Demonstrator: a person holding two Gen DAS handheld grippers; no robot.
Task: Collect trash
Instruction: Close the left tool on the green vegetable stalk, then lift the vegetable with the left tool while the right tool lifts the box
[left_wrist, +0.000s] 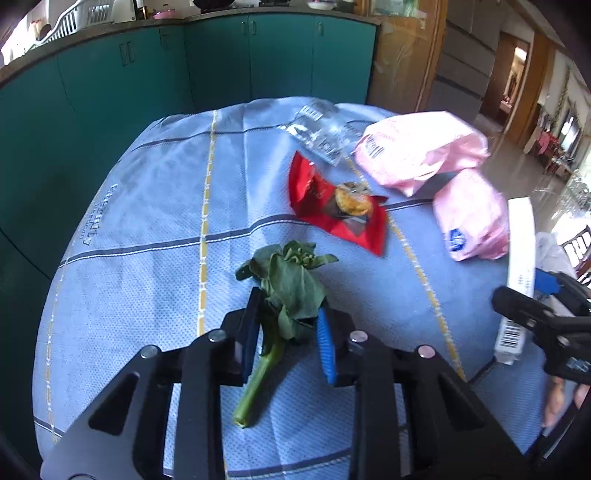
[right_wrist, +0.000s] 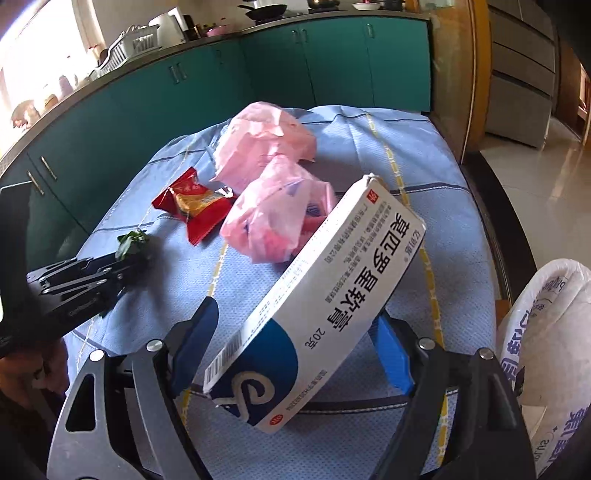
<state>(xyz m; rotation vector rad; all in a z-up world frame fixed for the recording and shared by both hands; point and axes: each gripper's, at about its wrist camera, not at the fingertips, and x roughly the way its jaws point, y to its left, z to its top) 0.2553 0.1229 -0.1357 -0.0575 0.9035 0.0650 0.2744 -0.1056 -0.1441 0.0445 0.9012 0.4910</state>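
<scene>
A wilted green vegetable (left_wrist: 291, 280) with a long stalk lies on the blue checked tablecloth (left_wrist: 147, 221). My left gripper (left_wrist: 288, 301) is shut on it, with the leaves bunched between the pads. From the right wrist view, the left gripper (right_wrist: 110, 266) sits at the left with the leaves (right_wrist: 131, 240) at its tip. A white and blue medicine box (right_wrist: 325, 295) lies tilted, its far end raised against a pink bag (right_wrist: 273, 214). My right gripper (right_wrist: 295, 312) is open, one finger on each side of the box. The box (left_wrist: 521, 240) also shows in the left wrist view.
A red snack wrapper (left_wrist: 332, 206) with an orange piece on it, a clear printed wrapper (left_wrist: 317, 133) and two pink plastic bags (left_wrist: 417, 151) lie farther back. A white printed bag (right_wrist: 546, 332) hangs by the right table edge. Green cabinets (left_wrist: 221, 62) stand behind.
</scene>
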